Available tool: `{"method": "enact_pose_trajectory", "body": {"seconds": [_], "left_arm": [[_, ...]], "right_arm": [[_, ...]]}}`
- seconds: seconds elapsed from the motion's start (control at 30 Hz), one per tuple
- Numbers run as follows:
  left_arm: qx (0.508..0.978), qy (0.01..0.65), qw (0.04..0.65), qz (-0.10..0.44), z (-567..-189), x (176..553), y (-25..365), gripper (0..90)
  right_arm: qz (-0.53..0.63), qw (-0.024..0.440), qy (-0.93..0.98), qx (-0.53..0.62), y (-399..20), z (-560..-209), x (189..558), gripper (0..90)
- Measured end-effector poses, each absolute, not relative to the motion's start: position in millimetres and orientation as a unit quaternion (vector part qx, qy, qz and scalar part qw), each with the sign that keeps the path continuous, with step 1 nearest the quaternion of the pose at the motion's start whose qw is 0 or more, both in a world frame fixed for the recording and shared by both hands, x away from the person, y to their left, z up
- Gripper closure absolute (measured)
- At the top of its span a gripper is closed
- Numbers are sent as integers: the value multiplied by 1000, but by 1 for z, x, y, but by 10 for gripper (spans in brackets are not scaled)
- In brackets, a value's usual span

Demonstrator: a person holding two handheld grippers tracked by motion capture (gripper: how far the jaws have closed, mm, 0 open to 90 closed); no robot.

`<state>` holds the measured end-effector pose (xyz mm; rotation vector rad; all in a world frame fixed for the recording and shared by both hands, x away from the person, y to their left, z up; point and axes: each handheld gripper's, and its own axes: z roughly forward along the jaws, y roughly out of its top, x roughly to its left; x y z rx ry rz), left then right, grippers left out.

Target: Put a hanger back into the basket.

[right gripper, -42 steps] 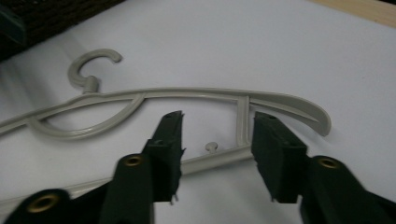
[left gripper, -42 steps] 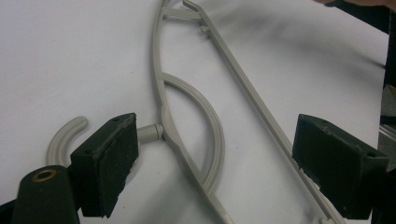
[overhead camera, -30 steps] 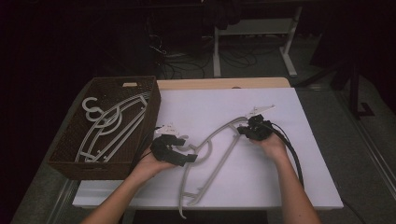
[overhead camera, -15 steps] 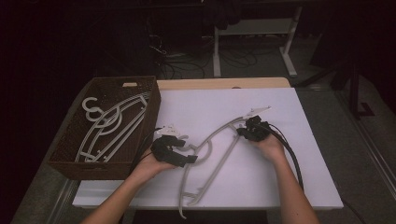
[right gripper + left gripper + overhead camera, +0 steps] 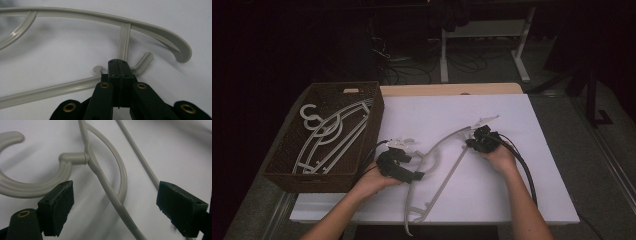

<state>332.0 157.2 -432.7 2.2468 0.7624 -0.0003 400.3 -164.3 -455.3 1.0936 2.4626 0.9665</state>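
Observation:
A grey plastic hanger (image 5: 448, 176) lies on the white table (image 5: 532, 200), running from near the front edge up toward the right. My left gripper (image 5: 418, 173) rests by its hook end. In the left gripper view that gripper (image 5: 115, 205) is open, and the hanger's neck (image 5: 107, 182) runs between the two pads without touching them. My right gripper (image 5: 476, 143) sits at the hanger's far end. In the right gripper view its jaws (image 5: 119, 65) are shut on the hanger (image 5: 124, 32), where a short strut meets the lower bar.
A dark wicker basket (image 5: 287, 150) stands at the table's left edge with several more grey hangers (image 5: 332, 132) inside. Black cables (image 5: 524, 170) trail from the right gripper along the forearm. Table legs and floor cables lie beyond the far edge.

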Motion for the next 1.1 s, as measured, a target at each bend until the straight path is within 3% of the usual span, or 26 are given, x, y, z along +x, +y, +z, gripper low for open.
{"method": "enact_pose_trajectory", "body": {"seconds": [0.23, 0.6, 1.1], "left_arm": [[891, 287, 352, -24, -443, 329, 151, 164], [894, 284, 344, -33, -448, 329, 150, 281], [893, 284, 347, -37, -451, 330, 150, 271]], "right_arm": [[332, 136, 853, 380, -164, -456, 400, 893], [317, 140, 859, 376, -165, -458, 400, 894], [332, 150, 855, 368, -161, -451, 400, 894]]}}
